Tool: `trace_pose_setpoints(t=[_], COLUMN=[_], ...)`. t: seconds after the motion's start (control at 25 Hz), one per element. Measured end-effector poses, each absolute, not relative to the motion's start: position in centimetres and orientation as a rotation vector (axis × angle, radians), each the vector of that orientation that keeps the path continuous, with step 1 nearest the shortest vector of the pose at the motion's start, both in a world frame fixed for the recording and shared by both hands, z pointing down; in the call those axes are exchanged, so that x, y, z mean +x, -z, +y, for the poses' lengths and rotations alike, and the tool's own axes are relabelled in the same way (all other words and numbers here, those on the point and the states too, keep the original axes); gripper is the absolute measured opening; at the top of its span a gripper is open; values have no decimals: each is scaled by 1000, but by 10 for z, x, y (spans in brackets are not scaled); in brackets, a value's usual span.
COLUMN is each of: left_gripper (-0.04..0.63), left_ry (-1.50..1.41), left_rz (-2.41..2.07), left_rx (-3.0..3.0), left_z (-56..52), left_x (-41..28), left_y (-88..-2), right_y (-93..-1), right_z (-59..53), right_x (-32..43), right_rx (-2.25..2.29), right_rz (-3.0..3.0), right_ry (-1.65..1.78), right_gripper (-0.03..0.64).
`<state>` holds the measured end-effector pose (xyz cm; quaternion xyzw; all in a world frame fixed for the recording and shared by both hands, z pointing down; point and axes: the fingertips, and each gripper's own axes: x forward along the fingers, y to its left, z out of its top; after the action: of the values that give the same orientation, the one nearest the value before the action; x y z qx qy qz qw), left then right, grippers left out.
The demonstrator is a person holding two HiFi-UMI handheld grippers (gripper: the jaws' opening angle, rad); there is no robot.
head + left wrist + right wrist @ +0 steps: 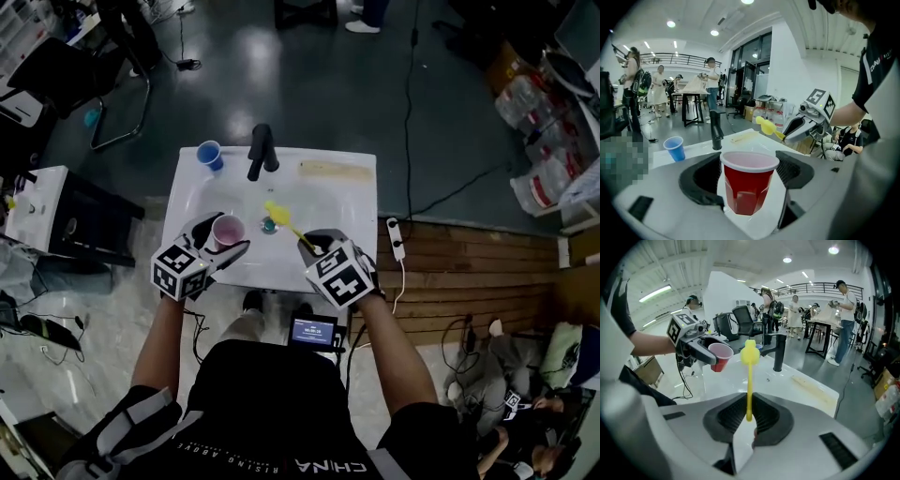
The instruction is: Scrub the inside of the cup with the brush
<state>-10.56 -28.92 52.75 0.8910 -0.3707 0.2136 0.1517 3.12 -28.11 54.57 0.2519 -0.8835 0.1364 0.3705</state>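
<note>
The step in hand looks to be getting the brush [749,380] into the cup [749,183]: hold the cup steady without crushing its thin wall, lower the brush head squarely through the mouth, then sweep it round the inner wall and bottom. The cup stands upright over the sink [337,234], clamped by its sides between the left gripper's [225,240] fingers [701,180]. The right gripper's [314,246] fingers [729,416] are clenched on the handle's end, with the head near the cup but not yet inside it.

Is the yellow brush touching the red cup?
Apart. The head view shows bare sink between the brush and the cup; the brush head is outside the cup.
</note>
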Motion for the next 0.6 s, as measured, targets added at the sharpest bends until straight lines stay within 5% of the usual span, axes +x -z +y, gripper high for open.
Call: trace_pose_setpoints(t=[0.6], left_gripper=[365], left_ry=[-363], left_rz=[-1249], left_rx=[2508], left_z=[-265], left_x=[-219], left_y=[-547], right_y=[-536], right_z=[-264], right_x=[-72], right_rx=[673], right_rz=[-2461], right_ry=[-359], right_gripper=[40])
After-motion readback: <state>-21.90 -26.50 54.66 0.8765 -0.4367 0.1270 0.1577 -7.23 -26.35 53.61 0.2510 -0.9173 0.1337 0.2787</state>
